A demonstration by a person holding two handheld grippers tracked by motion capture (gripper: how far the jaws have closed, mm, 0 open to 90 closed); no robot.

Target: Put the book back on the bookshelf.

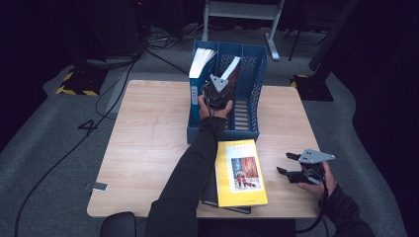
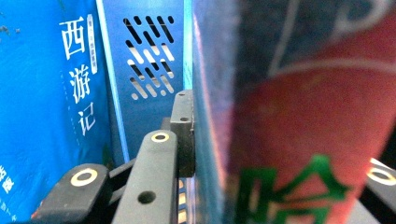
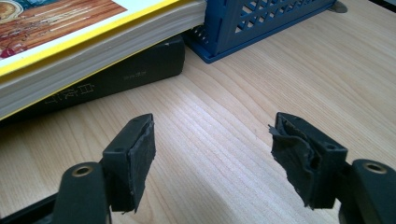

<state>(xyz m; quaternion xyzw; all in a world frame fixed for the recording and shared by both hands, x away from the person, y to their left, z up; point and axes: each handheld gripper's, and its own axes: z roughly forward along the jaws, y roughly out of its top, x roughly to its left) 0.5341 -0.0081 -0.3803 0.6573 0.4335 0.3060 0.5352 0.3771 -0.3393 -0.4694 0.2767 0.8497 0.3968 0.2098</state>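
Note:
A blue file rack (image 1: 252,98) stands at the back of the wooden table (image 1: 143,143). A blue book (image 1: 197,74) stands upright in its left compartment. In the middle compartment my left gripper (image 1: 217,91) is shut on a dark red book (image 1: 233,69) that leans to the left. In the left gripper view the red cover (image 2: 303,116) sits between the jaws, with the blue book (image 2: 46,102) beside it. A yellow book (image 1: 240,173) lies on a black book (image 1: 210,195) at the front. My right gripper (image 1: 285,163) rests open to their right, holding nothing (image 3: 212,140).
The rack's right compartment (image 1: 247,79) holds nothing. In the right gripper view the yellow book (image 3: 70,42), the black book (image 3: 116,74) and the rack's corner (image 3: 261,23) lie just ahead of the jaws. A cable (image 1: 59,163) runs across the floor at the left.

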